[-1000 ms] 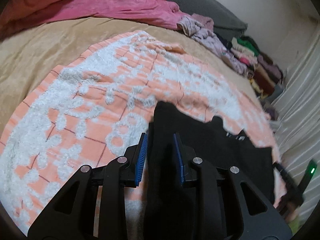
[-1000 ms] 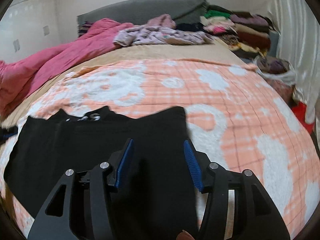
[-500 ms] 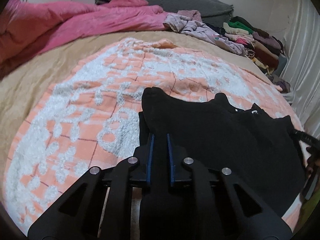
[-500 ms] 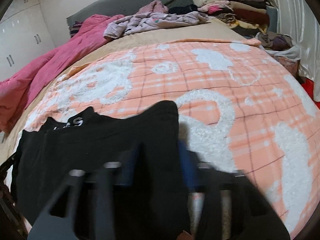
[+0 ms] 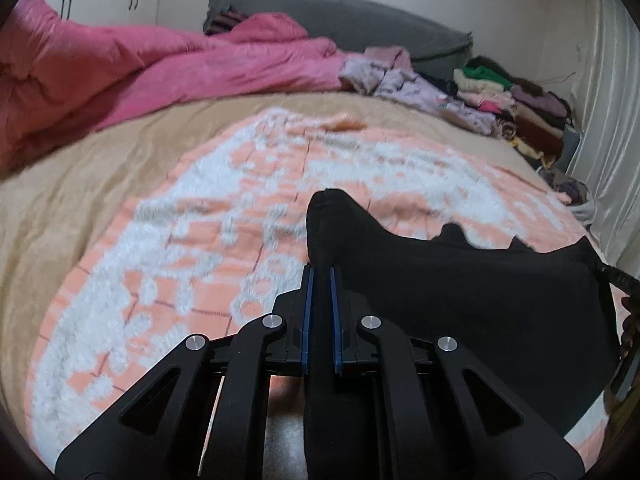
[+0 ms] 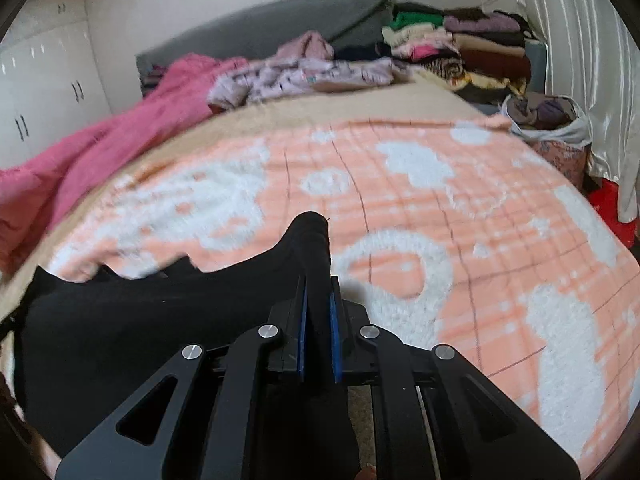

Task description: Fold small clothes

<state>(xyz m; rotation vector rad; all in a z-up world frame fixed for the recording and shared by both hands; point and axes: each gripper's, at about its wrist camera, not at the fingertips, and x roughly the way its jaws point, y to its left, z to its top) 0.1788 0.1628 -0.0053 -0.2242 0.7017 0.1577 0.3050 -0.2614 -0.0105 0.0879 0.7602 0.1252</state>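
A small black garment hangs stretched between my two grippers above the orange-and-white blanket. My left gripper is shut on its left corner, and a bunched tip sticks up past the fingers. My right gripper is shut on the garment's right corner. The rest of the garment spreads to the left in the right wrist view. Its lower part is hidden behind the gripper bodies.
A pink duvet lies bunched at the back left of the bed. Lilac clothes lie near the grey headboard. A stack of folded clothes sits at the back right. A bag of clothes and a curtain are on the right.
Both grippers closed on the garment's two corners and lifted it off the blanket. The cameras now look higher across the bed.
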